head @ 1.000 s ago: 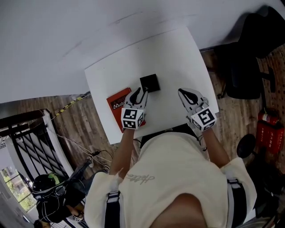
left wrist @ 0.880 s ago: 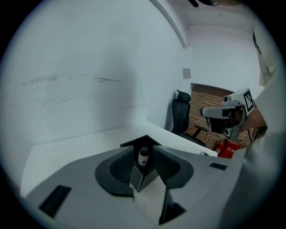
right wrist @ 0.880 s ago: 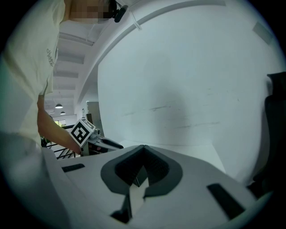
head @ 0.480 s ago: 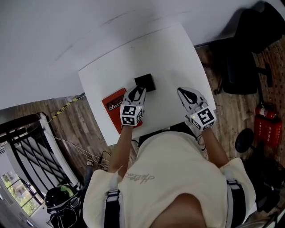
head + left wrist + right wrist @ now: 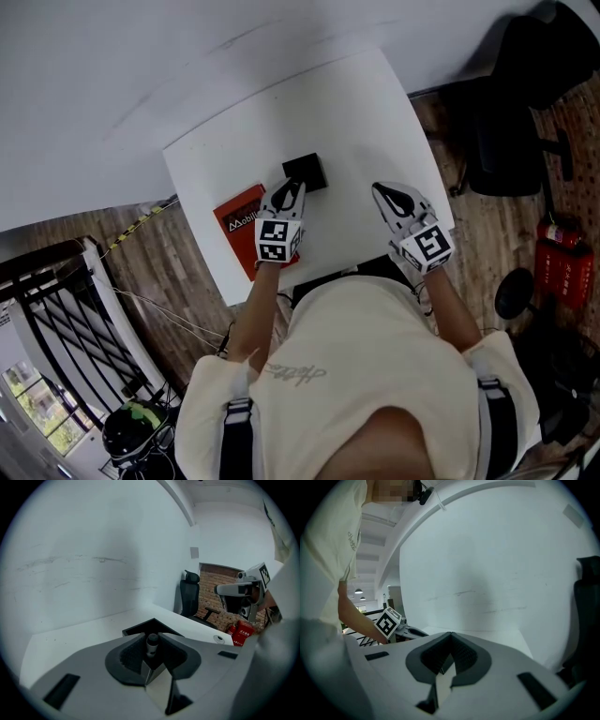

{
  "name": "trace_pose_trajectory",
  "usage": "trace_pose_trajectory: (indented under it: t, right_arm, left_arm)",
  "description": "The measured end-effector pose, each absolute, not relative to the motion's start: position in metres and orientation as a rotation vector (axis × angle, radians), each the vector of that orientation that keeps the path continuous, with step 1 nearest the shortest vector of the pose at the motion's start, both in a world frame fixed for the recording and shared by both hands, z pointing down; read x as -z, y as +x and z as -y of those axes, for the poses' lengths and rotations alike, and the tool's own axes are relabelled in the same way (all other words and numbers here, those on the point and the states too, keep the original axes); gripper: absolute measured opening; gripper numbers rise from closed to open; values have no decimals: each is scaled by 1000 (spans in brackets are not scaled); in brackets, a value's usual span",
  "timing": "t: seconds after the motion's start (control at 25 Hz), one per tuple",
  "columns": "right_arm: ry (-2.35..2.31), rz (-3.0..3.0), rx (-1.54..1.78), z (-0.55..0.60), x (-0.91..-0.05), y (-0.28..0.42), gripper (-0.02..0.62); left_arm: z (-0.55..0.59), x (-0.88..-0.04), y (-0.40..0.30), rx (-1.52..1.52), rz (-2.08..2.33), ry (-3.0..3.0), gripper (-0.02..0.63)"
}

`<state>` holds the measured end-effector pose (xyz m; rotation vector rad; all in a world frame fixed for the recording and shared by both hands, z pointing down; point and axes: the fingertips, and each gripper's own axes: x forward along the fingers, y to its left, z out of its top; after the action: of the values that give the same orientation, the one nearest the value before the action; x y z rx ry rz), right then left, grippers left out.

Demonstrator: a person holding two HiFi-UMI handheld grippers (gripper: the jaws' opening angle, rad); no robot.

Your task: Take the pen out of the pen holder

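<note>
**While the left fingers close, the pen stands between them**

Where the black pen holder (image 5: 306, 172) sits near the middle of the white desk (image 5: 356, 112), the left gripper (image 5: 292, 187) is held with its tips at the holder's near edge. In the left gripper view, the pen (image 5: 152, 643) is seen standing upright in the holder, its grey top with a dark cap rising in the gap between the two fingers (image 5: 131, 653). The fingers are closing on it. A thin strip of gap can still be made out on the pen's left side, and on the right the pad lies just beside it. A firm clamp on the pen is not shown. The holder's open square rim is seen just behind the pen and the fingertips.

The right gripper (image 5: 386, 195) is held over the desk's near right part, well apart from the holder. In the right gripper view its fingers are seen brought together at the tips, with nothing between them.

A red book (image 5: 236, 220) lies flat on the desk just beside the holder, and its right edge is partly covered by the left gripper in the head view. A black office chair (image 5: 511, 141) stands on the wooden floor beyond the desk's right side.
</note>
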<state>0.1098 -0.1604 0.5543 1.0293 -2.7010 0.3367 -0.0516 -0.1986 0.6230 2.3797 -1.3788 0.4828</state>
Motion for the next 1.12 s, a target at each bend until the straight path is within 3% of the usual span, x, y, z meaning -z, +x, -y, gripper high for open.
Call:
trace_pose_trajectory:
  t: [1.12]
  right_arm:
    - [1017,2765,-266,167,-532,95,8]
  left_arm:
    - [197,-558,-55,-376,1452,2456,89]
